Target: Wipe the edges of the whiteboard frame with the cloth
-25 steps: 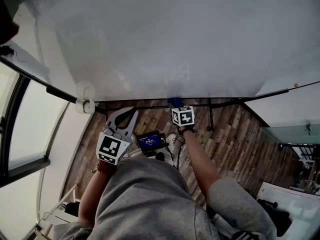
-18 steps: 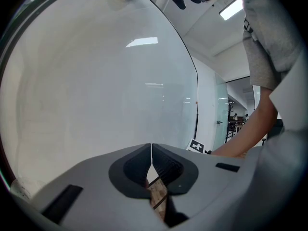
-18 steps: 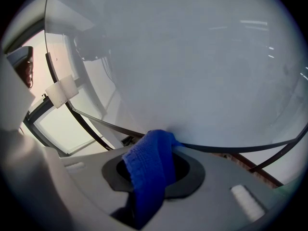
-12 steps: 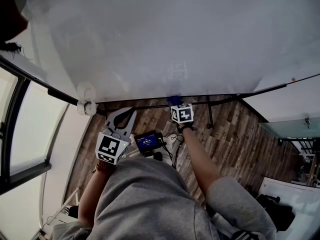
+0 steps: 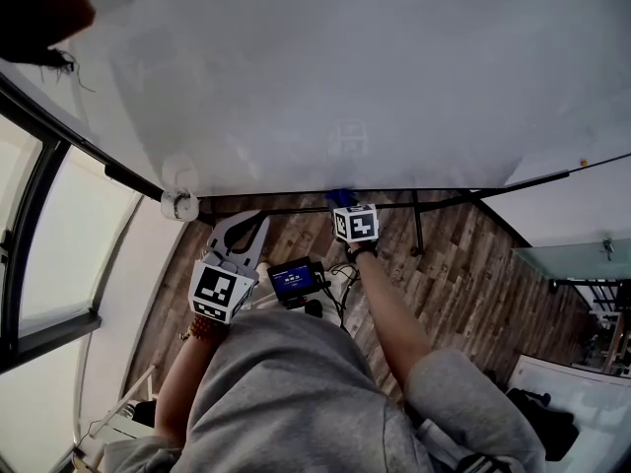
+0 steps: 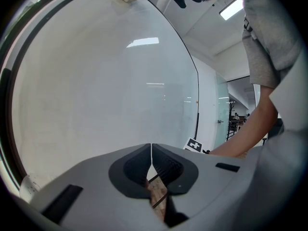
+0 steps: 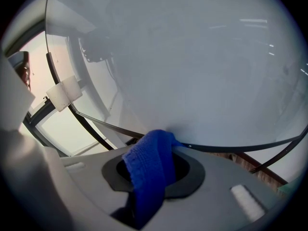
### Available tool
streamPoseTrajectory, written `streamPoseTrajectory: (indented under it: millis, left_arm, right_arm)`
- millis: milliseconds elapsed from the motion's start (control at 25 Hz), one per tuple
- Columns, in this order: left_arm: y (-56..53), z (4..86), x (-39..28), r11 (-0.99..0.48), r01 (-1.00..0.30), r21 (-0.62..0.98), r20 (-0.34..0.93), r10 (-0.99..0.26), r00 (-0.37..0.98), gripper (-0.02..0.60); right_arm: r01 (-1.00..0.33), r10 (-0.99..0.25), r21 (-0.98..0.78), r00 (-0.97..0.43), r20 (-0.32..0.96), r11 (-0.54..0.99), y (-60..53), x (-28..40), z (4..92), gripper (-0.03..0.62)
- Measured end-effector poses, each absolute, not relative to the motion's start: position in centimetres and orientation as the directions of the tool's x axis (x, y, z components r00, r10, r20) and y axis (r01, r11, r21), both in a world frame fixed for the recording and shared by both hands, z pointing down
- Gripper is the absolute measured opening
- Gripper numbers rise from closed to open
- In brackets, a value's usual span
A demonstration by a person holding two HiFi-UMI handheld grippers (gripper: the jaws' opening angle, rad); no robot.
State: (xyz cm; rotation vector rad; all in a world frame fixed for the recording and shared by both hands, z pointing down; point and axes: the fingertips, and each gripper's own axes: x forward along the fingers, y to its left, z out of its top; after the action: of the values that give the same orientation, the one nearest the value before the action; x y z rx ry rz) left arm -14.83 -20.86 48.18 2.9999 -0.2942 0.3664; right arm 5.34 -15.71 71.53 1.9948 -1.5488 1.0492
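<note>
Against the whiteboard frame (image 7: 217, 148), blue cloth (image 7: 147, 177) in the right tongs (image 5: 345, 205)

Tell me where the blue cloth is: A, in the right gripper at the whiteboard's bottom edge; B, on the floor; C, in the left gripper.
A: the right gripper is shut on the blue cloth, held at the lower edge of the whiteboard frame; the left gripper is shut and empty.

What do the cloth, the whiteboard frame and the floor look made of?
Cloth: blue textile, matte, ribbed weave, possibly microfibre.
Whiteboard frame: thin dark strip, slight sheen; metal or plastic, unclear.
Floor: brown grained planks, wood or laminate.
</note>
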Motion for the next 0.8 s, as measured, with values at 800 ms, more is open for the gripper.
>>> streamPoseTrajectory:
  millis: [800]
  left_arm:
    - [-21.8, 48.3, -16.9, -0.964, -0.245, 0.101, 0.256, -0.213, 0.943, 0.015]
  right_arm:
    - [-0.954, -0.652, -0.164, 0.042, 0.757, -0.251, -18.3, 1.3, 71.0, 0.109]
